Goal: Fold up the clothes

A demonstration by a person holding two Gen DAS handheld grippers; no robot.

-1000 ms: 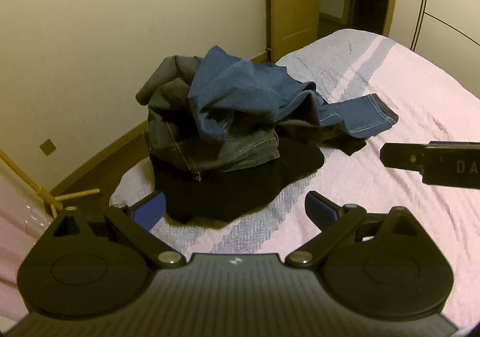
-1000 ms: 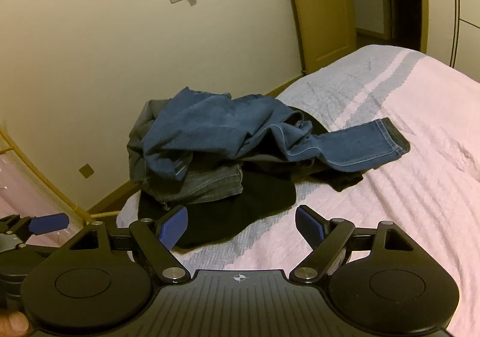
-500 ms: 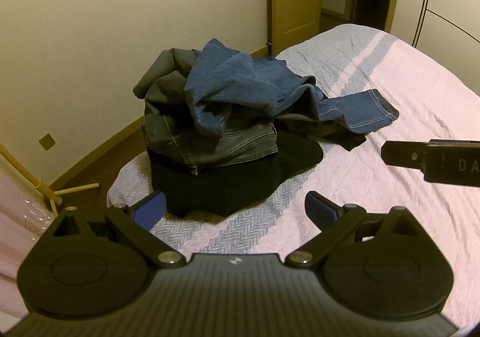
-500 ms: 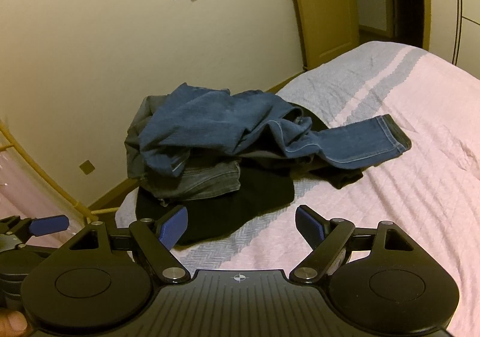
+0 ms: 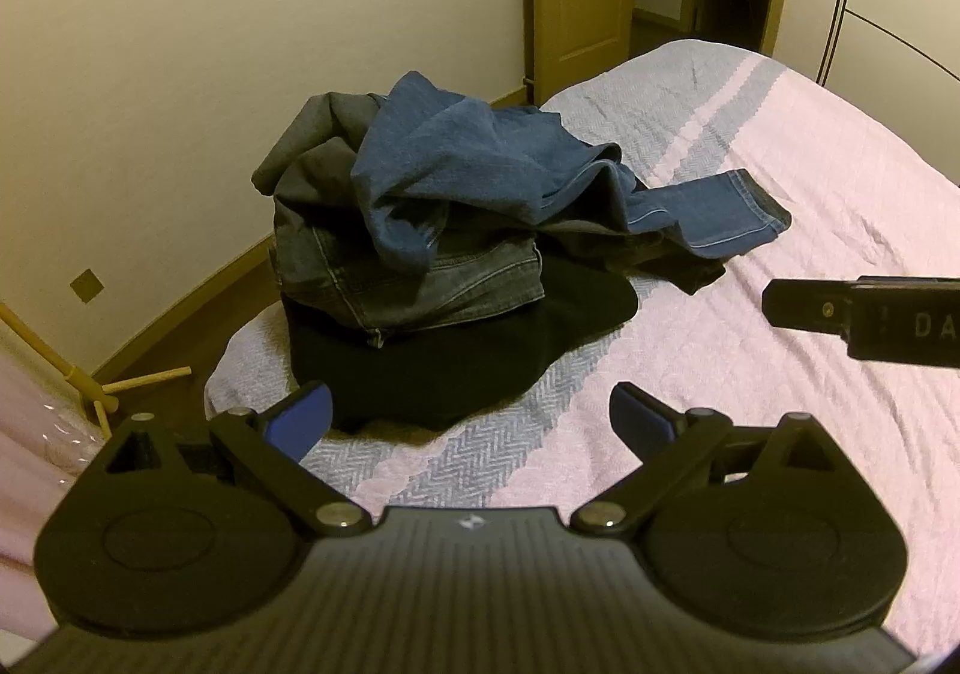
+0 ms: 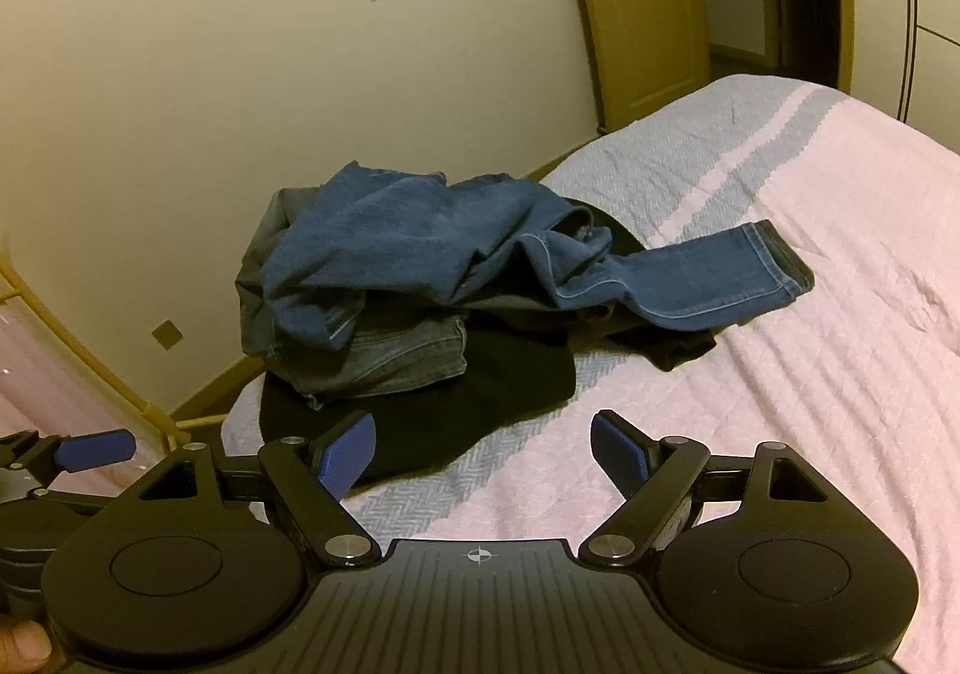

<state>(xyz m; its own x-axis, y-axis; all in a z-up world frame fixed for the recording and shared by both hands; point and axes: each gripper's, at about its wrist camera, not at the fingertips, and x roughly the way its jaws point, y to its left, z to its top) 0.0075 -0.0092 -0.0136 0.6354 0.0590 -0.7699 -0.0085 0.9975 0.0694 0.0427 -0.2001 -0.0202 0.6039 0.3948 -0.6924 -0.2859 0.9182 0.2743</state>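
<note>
The clothes sit in one heap in the middle of both views, on the near-left corner of the bed [image 5: 810, 182]; nothing in the heap looks folded yet, so this reads as the approach before a first pick. The blue jeans [image 5: 480, 164] lie on top, crumpled, with one leg [image 6: 714, 278] trailing out to the right over the pink cover — probably the easiest part to take, since it lies free and flat; beneath them are grey jeans [image 5: 432, 284], and under those a black garment [image 5: 468, 356] that spreads widest and touches the bedding.

The left gripper [image 5: 469, 415] fills the bottom of its view with its blue pads spread wide and nothing between them; it hangs short of the heap, apart from it. The right gripper [image 6: 483, 446] is likewise spread wide and empty, aimed at the front edge of the black garment; its side also shows as a dark bar at the right edge of the left view. Both seem held back and level so the whole heap stays in sight while a grasp point is chosen.

Writing: the letters "DA" on that dark bar, cut off by the frame edge; no other label is legible — the wall plates at upper left are blank.
</note>
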